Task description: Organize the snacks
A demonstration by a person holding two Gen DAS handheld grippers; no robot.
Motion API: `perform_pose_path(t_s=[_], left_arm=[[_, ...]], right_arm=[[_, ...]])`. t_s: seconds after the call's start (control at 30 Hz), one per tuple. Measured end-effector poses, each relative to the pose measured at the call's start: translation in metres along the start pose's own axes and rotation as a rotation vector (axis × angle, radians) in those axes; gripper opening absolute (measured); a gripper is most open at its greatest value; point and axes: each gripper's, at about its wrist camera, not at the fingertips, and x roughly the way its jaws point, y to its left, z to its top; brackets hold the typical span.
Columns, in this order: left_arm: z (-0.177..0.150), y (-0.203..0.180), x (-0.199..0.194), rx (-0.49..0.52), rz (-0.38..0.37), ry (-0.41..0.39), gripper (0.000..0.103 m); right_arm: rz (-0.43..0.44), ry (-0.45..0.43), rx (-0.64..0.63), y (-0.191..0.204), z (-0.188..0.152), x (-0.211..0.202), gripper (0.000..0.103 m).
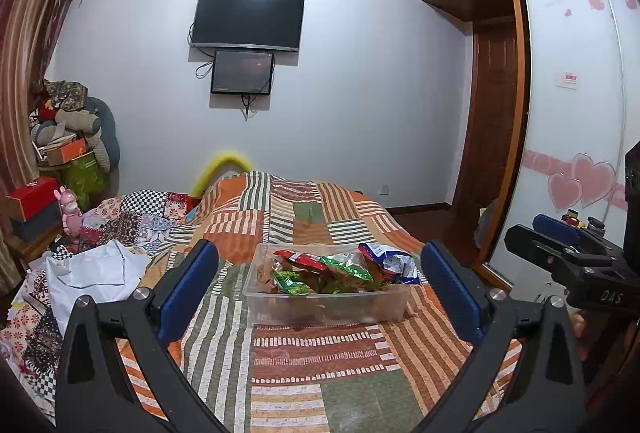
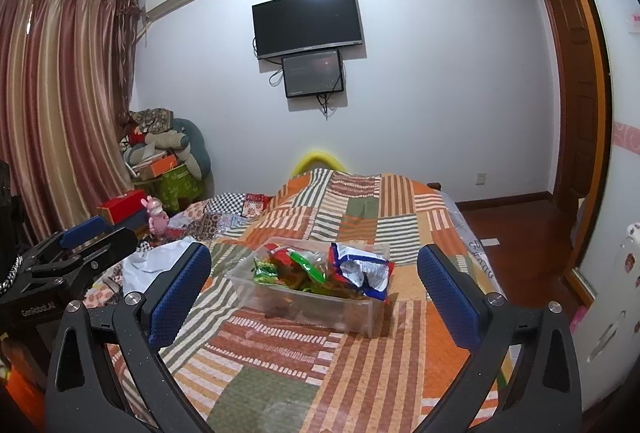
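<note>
The left gripper (image 1: 320,287) is held above the near end of the bed, jaws spread wide, nothing between the blue pads (image 1: 188,285). The right gripper (image 2: 314,289) is in the same condition: jaws fully apart, empty, raised over the near part of the patchwork bedspread (image 2: 360,353). In the left wrist view the right gripper (image 1: 560,245) appears at the right edge, beside the bed.

The clear plastic bin (image 1: 326,299) rests on the bedspread (image 1: 312,361), about midway across the bed's width and closer to its near end than to the far end. Neither gripper touches it. The bin (image 2: 316,307) holds a loose pile of snack packets. From left to right in the left wrist view:

- a green packet (image 1: 294,283) at the left front;
- a red packet (image 1: 306,260) behind it;
- a second green packet (image 1: 346,267) near the middle;
- a crumpled blue-and-white bag (image 1: 394,261) at the right end, rising above the rim.

In the right wrist view the blue-and-white bag (image 2: 362,271) overhangs the bin's right corner.

A white cloth (image 1: 96,273) lies at the left edge of the bed, with a pink rabbit figure (image 1: 71,213) beyond it. A television (image 1: 248,20) is mounted on the far wall.
</note>
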Motion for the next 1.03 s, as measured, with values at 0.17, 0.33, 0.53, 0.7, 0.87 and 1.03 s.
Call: perform_pose_path(t_s=[0.17,0.33,0.53,0.7,0.87,1.03], left_arm=[[-0.0018,-0.0008,0.0035,-0.003,0.002,0.014,0.103],[-0.0022,0.0002,0.0043,-0.01,-0.003,0.02,0.103],[-0.0015,0.0009,0.0031,-0.01,-0.006,0.021,0.103],[-0.0003,0.0019,0.0032,-0.014,-0.009,0.028,0.103],[-0.0001,0.0015,0.0035,-0.018,-0.014,0.032,0.103],[0.0002,0.0013,0.0038,-0.019,-0.018,0.037,0.103]], right_arm=[[-0.011,-0.007,0.0,0.0009,0.0016,0.0006,0.103],[-0.012,-0.014,0.003,0.0009,0.0026,-0.0006,0.103],[-0.014,-0.021,0.0,0.0015,0.0032,-0.0009,0.103],[-0.015,-0.021,-0.003,0.0021,0.0019,-0.0019,0.103],[-0.016,-0.021,-0.002,0.0025,0.0022,-0.0022,0.103],[-0.014,-0.021,0.001,0.0022,0.0025,-0.0021,0.103]])
